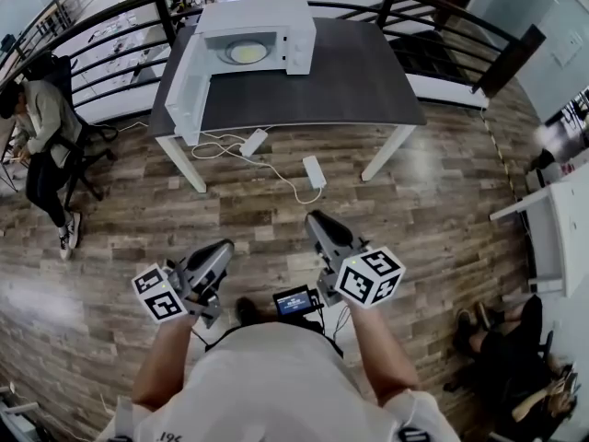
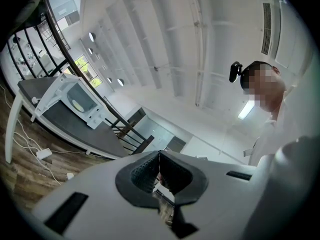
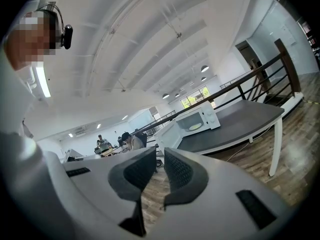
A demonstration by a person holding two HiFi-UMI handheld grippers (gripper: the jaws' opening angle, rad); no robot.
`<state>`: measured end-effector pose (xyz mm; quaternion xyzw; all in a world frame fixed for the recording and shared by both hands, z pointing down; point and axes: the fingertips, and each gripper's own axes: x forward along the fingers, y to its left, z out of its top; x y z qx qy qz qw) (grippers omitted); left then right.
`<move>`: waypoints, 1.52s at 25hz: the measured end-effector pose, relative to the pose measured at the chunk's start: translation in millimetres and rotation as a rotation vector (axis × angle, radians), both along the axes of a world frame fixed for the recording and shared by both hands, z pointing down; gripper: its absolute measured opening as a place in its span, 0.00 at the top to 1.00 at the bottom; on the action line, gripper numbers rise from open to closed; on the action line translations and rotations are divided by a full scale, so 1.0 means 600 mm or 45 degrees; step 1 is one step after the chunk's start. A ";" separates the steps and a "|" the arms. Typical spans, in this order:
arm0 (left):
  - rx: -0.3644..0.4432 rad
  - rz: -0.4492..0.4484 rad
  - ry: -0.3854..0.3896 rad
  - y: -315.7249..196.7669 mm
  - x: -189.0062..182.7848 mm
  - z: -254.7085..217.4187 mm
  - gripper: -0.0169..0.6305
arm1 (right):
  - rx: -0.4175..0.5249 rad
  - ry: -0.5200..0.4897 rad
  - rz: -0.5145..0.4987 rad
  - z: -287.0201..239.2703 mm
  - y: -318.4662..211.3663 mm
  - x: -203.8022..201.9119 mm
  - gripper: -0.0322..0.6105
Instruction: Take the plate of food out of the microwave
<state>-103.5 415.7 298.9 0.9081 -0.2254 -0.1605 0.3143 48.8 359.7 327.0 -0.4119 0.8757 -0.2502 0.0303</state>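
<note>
A white microwave [image 1: 293, 37] stands at the back left of a dark grey table [image 1: 350, 81], its door [image 1: 189, 86] swung open to the left. Inside lies a plate with yellowish food [image 1: 247, 52]. Both grippers hang low in front of the person's body, far from the table, over wooden floor. My left gripper [image 1: 219, 251] is shut with nothing in it; its tips [image 2: 159, 154] touch. My right gripper [image 1: 317, 219] holds nothing, with a narrow gap between its tips [image 3: 160, 154]. The microwave [image 2: 92, 115] [image 3: 212, 115] and plate [image 2: 77, 104] [image 3: 195, 126] show small in both gripper views.
White power adapters [image 1: 313, 171] [image 1: 251, 143] and cables lie on the floor before the table. A black railing [image 1: 120, 17] curves behind the table. A person sits on a chair [image 1: 37, 127] at left. A white desk [image 1: 552, 219] stands at right.
</note>
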 end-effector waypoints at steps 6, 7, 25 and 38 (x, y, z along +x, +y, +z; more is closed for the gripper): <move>-0.011 -0.051 -0.008 -0.012 0.009 0.003 0.96 | -0.009 0.017 -0.019 0.002 -0.008 0.017 0.90; -0.015 -0.058 -0.009 -0.016 0.013 0.004 0.96 | -0.009 0.018 -0.023 0.002 -0.011 0.022 0.90; -0.063 -0.195 -0.034 -0.067 0.122 0.035 0.90 | -0.039 0.016 -0.129 0.035 -0.063 0.115 0.90; -0.034 -0.206 -0.052 -0.181 0.092 0.048 0.89 | -0.048 0.025 -0.117 0.059 -0.154 0.078 0.90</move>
